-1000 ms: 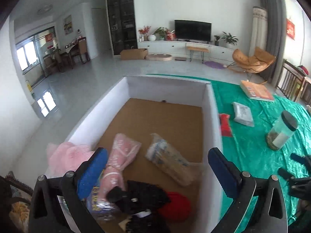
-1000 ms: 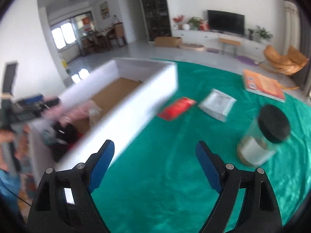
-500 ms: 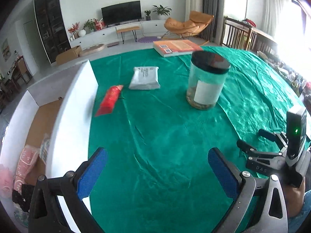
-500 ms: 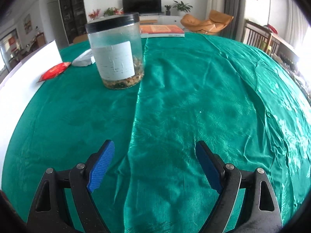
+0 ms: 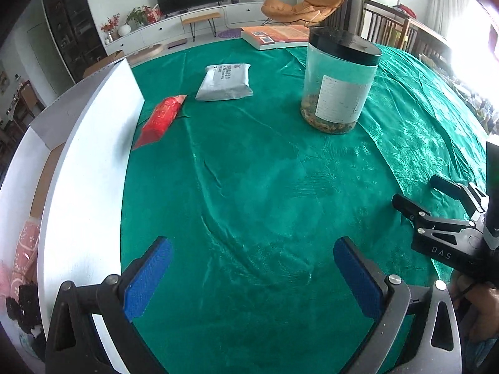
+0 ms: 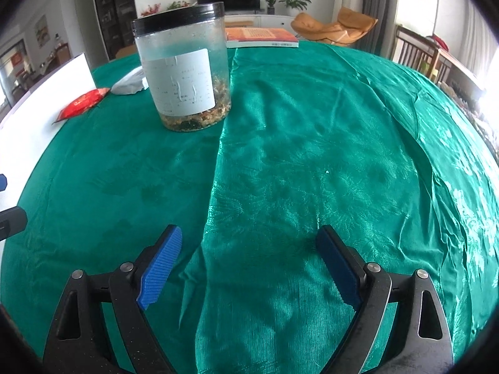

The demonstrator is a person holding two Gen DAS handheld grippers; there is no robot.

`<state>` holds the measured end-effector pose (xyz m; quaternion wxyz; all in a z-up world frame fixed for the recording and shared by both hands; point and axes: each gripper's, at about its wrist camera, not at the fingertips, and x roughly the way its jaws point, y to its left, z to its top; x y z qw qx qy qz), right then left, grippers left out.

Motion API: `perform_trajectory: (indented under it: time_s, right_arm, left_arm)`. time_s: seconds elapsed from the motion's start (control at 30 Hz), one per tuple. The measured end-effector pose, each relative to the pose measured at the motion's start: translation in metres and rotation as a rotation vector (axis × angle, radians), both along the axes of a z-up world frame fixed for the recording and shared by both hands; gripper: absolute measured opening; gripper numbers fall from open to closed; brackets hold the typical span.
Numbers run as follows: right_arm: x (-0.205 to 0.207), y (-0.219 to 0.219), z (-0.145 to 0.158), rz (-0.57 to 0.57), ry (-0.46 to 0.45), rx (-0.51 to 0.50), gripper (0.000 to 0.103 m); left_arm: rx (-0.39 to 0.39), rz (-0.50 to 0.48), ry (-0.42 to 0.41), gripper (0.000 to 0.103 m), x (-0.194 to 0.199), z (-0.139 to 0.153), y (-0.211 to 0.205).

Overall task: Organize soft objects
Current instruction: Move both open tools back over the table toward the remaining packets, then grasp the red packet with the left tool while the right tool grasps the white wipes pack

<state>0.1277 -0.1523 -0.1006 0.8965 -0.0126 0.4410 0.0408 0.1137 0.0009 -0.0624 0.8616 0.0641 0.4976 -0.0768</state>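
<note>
Both empty: left claw [image 5: 249,275] and right claw [image 6: 248,265] gaped wide over bare cloth [image 6: 312,155]. Soft red pouch [image 5: 160,120] and white pack [image 5: 226,82] lay beside box [image 5: 90,168], likely awaiting boxing.

"DAS" on right claw [image 5: 449,218] body; jar label [image 6: 181,84] print illegible

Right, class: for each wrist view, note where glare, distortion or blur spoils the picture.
Left wrist view: window glare whitens the right edge; the white box wall bows with fisheye.
Right wrist view: sheen streaks the green tablecloth; the jar stays sharp.
</note>
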Motion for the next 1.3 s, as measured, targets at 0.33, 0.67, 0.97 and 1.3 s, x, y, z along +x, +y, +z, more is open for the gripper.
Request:
perform_trajectory:
  time_s: [0.33,0.67,0.97,1.3]
  right_arm:
    - [0.000,0.000,0.000,-0.001,0.000,0.000,0.091]
    - [0.000,0.000,0.000,0.000,0.000,0.000,0.091]
    - [-0.001,0.002,-0.001,0.007,0.004,0.000,0.093]
    - [-0.001,0.001,0.000,0.007,0.003,0.000,0.093]
  left_arm:
    - [0.003,0.087,-0.002,0.102,0.173,0.057,0.025]
    - [0.063,0.176,0.156,0.102,0.289,-0.032,-0.004]
    - [-0.008,0.187,0.135,0.065,0.290,-0.025,-0.001]
    - [-0.203,-0.185,-0.116,0.065,0.213,0.156,-0.109]
